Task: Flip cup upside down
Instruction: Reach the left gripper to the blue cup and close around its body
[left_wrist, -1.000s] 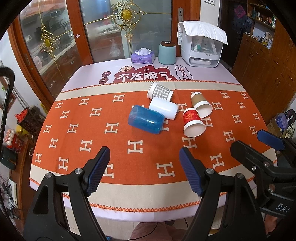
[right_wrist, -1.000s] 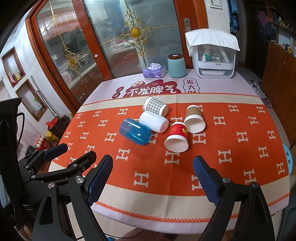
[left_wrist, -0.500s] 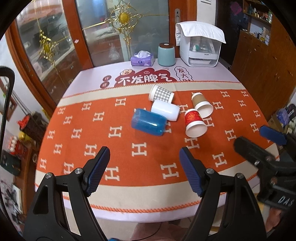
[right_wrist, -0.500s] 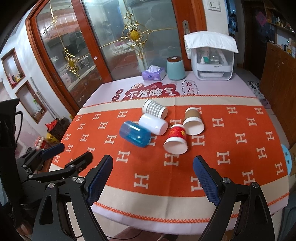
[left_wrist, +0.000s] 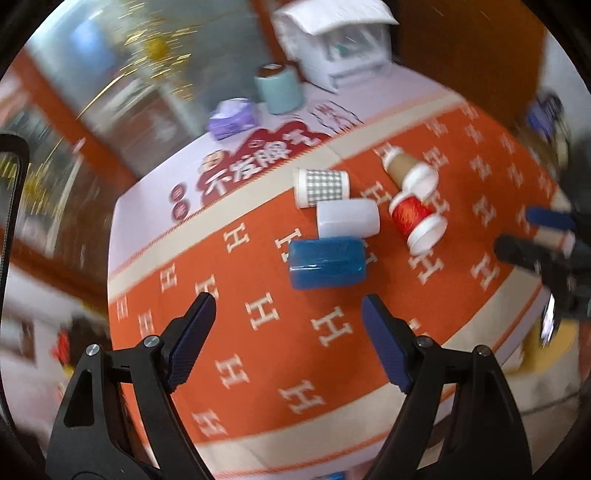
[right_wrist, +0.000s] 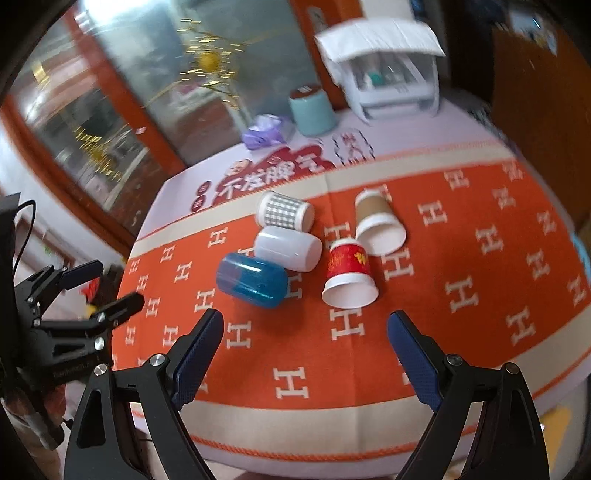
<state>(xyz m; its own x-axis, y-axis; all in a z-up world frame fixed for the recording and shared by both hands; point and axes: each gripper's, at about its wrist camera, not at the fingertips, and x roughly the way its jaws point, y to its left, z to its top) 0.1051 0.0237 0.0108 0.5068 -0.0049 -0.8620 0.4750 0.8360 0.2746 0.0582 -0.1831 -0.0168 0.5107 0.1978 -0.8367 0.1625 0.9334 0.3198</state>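
Both views blurred. Left gripper (left_wrist: 288, 325) and right gripper (right_wrist: 304, 341) short of cluster, jaws spread wide, holding nothing. Five cups on sides mid-desk (right_wrist: 480, 295), touching. Risk: nudging blue cup (right_wrist: 252, 279) or red paper cup (right_wrist: 349, 275) sets neighbours rolling; thin paper crushes.

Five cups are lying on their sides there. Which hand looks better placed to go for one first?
Probably the left: its open gripper points straight at the blue cup, the nearest one. The right gripper, also open, faces the red cup, so it's close.
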